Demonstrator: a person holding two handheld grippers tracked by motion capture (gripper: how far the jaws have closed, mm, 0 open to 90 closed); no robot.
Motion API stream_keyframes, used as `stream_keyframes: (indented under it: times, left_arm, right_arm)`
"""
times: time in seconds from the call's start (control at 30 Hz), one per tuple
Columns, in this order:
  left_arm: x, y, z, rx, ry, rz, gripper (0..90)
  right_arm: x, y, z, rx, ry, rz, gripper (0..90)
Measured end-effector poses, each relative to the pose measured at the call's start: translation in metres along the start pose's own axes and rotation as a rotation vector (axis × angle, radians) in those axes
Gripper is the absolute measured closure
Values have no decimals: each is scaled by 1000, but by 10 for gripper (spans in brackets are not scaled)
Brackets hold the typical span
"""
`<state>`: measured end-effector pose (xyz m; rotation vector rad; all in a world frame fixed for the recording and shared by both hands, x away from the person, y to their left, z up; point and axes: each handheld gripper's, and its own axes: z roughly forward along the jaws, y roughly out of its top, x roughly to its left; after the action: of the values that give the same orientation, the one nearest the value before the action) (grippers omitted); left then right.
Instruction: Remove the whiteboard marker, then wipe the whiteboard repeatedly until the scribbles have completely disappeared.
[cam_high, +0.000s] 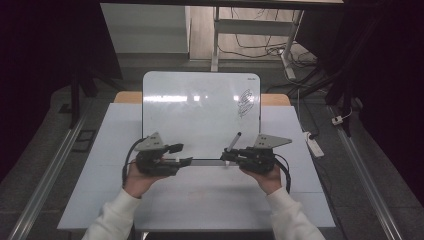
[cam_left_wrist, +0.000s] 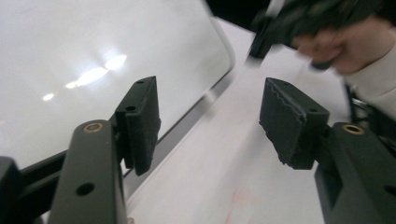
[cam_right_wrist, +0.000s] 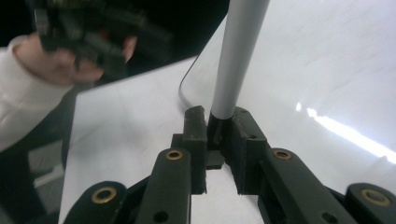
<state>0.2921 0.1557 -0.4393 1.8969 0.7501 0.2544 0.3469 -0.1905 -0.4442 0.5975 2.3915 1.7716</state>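
A white whiteboard (cam_high: 200, 115) lies on the pale table (cam_high: 200, 200), with a black scribble (cam_high: 244, 102) near its upper right corner. My right gripper (cam_high: 226, 156) is at the board's lower edge, shut on the black end of a grey marker (cam_high: 233, 141) that points up over the board. In the right gripper view the marker (cam_right_wrist: 236, 60) rises from between the jaws of the right gripper (cam_right_wrist: 217, 126). My left gripper (cam_high: 182, 154) is open at the lower left edge. In the left gripper view, the left gripper (cam_left_wrist: 210, 121) has one jaw over the whiteboard (cam_left_wrist: 93, 56) and the other over the table.
A white power strip (cam_high: 315, 145) and cables lie on the floor to the right of the table. A desk frame (cam_high: 216, 35) stands behind the table. Metal rails (cam_high: 50, 170) run along the floor on both sides. Bare table stretches in front of the hands.
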Motion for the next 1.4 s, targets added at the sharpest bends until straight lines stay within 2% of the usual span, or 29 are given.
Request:
stream_keyframes:
  times: [0.17, 0.27, 0.37, 0.47, 0.6, 0.7, 0.87, 0.97, 1.1, 1.23, 1.4]
  left_arm:
    - [8, -36, -29, 13, 107, -51, 369]
    - [11, -59, -43, 34, 163, -77, 365]
    - [15, -79, -52, 74, 226, -89, 343]
    - [20, -91, -54, 94, 267, -115, 299]
    - [23, -94, -50, 108, 296, -122, 250]
    - [23, -94, -49, 110, 293, -116, 237]
    - [24, -95, -53, 91, 303, -133, 229]
    - [25, -95, -52, 91, 308, -135, 223]
    - [25, -95, -52, 95, 320, -129, 219]
    - [27, -97, -54, 84, 328, -143, 219]
    - [28, -99, -54, 82, 334, -151, 217]
  right_arm:
    - [-9, 7, -16, -91, -70, 24, 775]
    - [-14, 11, -22, -113, -104, 22, 775]
    - [-22, 15, -27, -136, -140, 23, 775]
    - [-32, 20, -28, -155, -183, 28, 776]
    - [-47, 31, -30, -186, -244, 41, 776]
    - [-59, 42, -33, -219, -291, 61, 775]
    - [-79, 61, -32, -251, -348, 88, 775]
    - [-96, 78, -26, -240, -393, 68, 775]
    - [-121, 90, -16, -219, -444, 83, 775]
    - [-134, 92, -15, -250, -449, 109, 775]
    - [-143, 93, -12, -249, -465, 106, 775]
